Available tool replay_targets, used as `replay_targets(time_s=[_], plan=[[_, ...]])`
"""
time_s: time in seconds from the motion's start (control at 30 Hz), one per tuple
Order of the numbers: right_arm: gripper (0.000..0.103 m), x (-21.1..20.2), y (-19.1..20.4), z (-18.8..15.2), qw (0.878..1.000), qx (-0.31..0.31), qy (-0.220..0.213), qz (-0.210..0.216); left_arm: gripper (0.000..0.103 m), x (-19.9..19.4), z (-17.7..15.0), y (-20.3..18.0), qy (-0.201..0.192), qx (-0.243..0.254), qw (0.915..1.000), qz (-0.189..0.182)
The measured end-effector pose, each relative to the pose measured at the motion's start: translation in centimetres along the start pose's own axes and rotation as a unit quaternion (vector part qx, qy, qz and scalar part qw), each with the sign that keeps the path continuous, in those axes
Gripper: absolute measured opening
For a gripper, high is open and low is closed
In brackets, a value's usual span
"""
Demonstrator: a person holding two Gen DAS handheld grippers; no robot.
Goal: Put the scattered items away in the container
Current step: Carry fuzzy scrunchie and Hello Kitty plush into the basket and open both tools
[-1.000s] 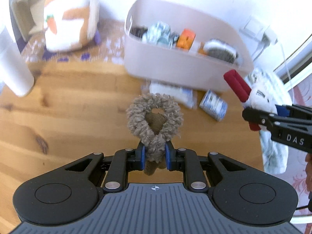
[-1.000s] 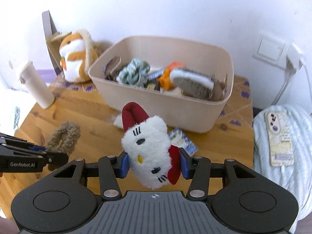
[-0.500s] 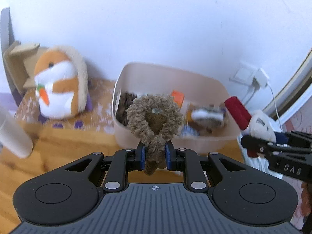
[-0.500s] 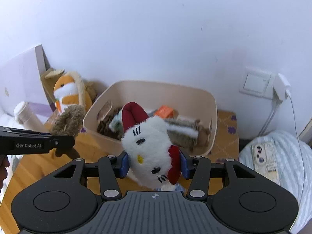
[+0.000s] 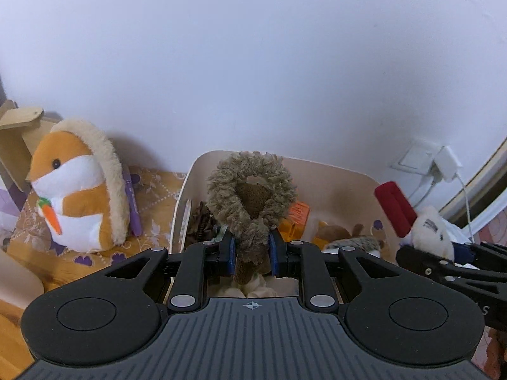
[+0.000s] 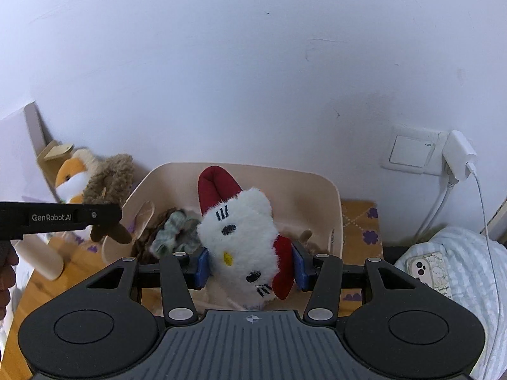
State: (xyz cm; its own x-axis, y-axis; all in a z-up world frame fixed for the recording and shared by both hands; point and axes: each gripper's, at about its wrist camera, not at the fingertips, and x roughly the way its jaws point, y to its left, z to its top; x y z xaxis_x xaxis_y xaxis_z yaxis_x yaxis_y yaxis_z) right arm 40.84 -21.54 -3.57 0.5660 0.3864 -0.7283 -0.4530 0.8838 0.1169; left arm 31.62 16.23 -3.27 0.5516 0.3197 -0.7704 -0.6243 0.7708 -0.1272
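Note:
My left gripper (image 5: 252,255) is shut on a brown fuzzy loop toy (image 5: 252,190) and holds it over the left part of the beige bin (image 5: 342,174). My right gripper (image 6: 250,267) is shut on a white cat plush with a red bow (image 6: 244,231) and holds it above the bin (image 6: 329,190). The bin holds several items: a green scrunchie (image 6: 174,228), an orange box (image 5: 298,213) and a brown plush (image 5: 336,232). The loop toy also shows in the right wrist view (image 6: 107,180), and the cat plush in the left wrist view (image 5: 431,231).
An orange hamster plush (image 5: 76,190) sits left of the bin on a patterned cloth. A white cup (image 6: 41,253) stands at the far left. A wall switch and charger (image 6: 456,155) are at the right, above a phone (image 6: 427,272) on a striped blanket.
Both grippers rose and moved forward from the wooden table to above the bin, each still holding its toy.

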Motion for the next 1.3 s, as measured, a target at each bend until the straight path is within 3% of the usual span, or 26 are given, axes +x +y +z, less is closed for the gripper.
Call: replay_targets(time_s=[0.37, 0.6, 0.8, 1.0, 1.07, 1.3], plan=[[0.047, 5.9, -0.6, 1.6, 0.999, 0.014, 0.025, -0.014, 0.021, 7.2, 1.0, 0.3, 0.076, -0.008, 0.997, 0.011], [0.052, 8.7, -1.0, 1.2, 0.998, 0.028, 0.051, -0.027, 0.03, 9.4, 0.6, 0.9, 0.112, -0.014, 0.9934, 0.016], [0.055, 9.0, -1.1, 0.6, 0.997, 0.022, 0.065, -0.037, 0.041, 9.3, 0.3, 1.5, 0.12, -0.019, 0.9925, 0.015], [0.064, 7.9, -1.3, 0.5, 0.998, 0.028, 0.051, -0.037, 0.058, 8.5, 0.3, 1.9, 0.118, -0.025, 0.9925, 0.018], [0.071, 7.3, -1.2, 0.5, 0.998, 0.028, 0.046, -0.038, 0.06, 8.2, 0.4, 1.9, 0.114, -0.025, 0.993, 0.019], [0.076, 5.7, -1.7, 0.2, 0.998, 0.033, 0.029, -0.044, 0.067, 6.3, 0.5, 1.4, 0.094, -0.017, 0.9954, 0.014]])
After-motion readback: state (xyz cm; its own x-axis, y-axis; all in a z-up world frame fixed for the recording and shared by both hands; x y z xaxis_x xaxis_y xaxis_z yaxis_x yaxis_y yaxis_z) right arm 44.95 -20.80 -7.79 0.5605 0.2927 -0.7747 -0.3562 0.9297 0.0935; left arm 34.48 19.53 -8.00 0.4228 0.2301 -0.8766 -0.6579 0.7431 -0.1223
